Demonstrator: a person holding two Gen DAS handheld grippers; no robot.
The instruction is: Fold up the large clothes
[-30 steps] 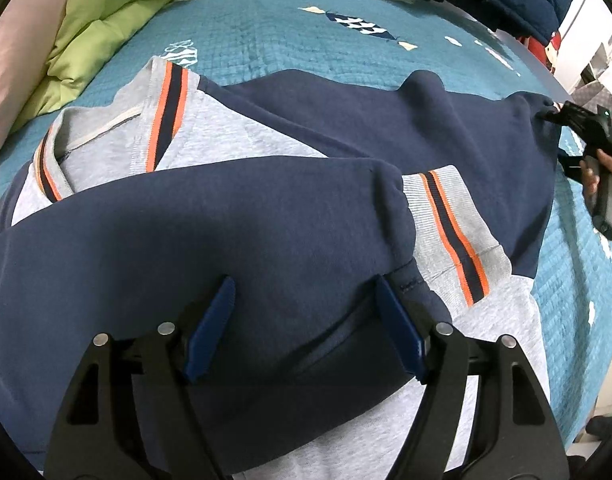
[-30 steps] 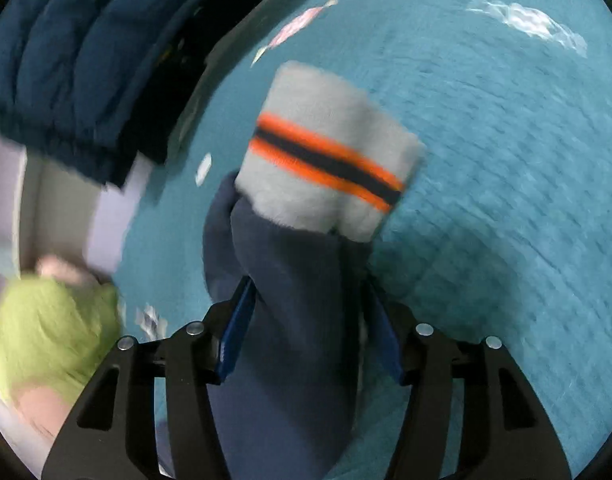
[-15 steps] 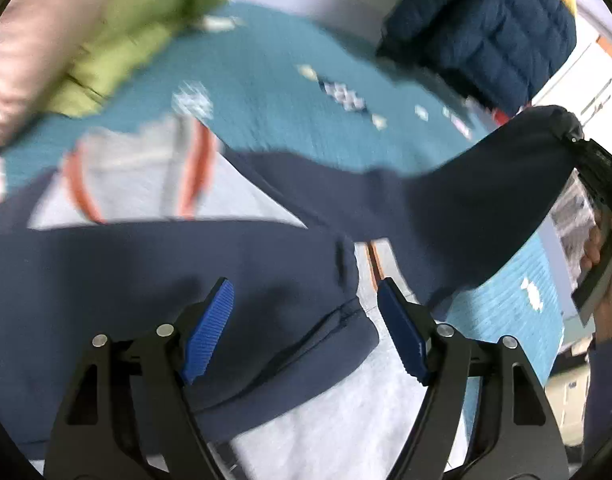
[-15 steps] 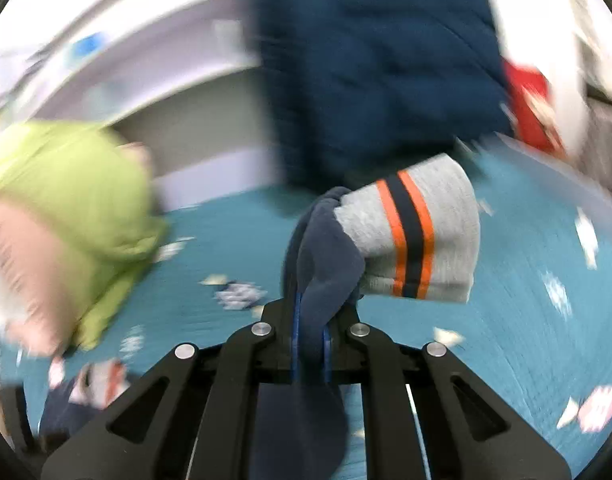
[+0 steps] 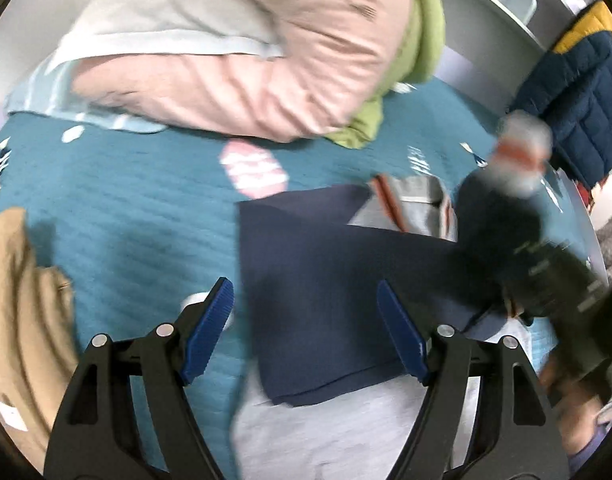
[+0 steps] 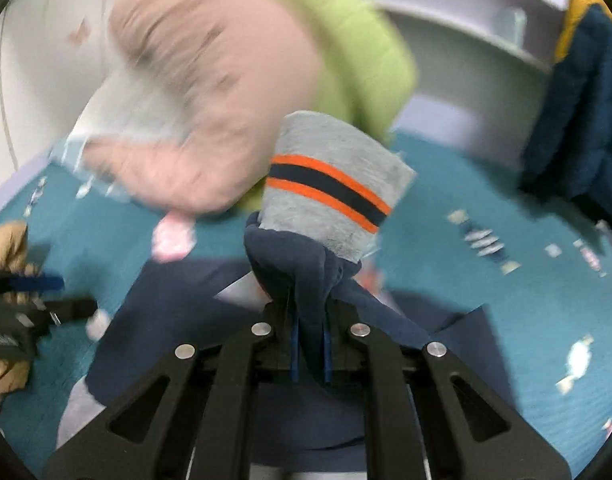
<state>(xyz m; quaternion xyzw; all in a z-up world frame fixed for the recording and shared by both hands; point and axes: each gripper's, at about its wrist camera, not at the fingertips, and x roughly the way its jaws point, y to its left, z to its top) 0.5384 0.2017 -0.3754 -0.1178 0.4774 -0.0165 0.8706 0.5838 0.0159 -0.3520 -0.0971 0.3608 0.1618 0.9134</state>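
Observation:
A navy and grey sweater (image 5: 330,280) with orange-striped trim lies on the teal bedspread (image 5: 118,208). My left gripper (image 5: 306,328) is open and empty, hovering above the sweater's left edge. My right gripper (image 6: 309,344) is shut on the sweater's navy sleeve (image 6: 306,276), lifted above the body of the sweater, with the grey striped cuff (image 6: 330,188) sticking up past the fingertips. The right gripper and cuff show blurred in the left wrist view (image 5: 522,160). The left gripper shows at the left edge of the right wrist view (image 6: 34,300).
A pink pillow (image 5: 242,56) and a green one (image 5: 422,40) lie at the head of the bed. A tan garment (image 5: 22,320) lies at the left. A dark blue puffer jacket (image 5: 578,104) hangs at the right, beside a white shelf (image 6: 466,12).
My right gripper has carried the sleeve leftward over the sweater's body. My left gripper has swung left, off the sweater's middle toward its left edge, staying open.

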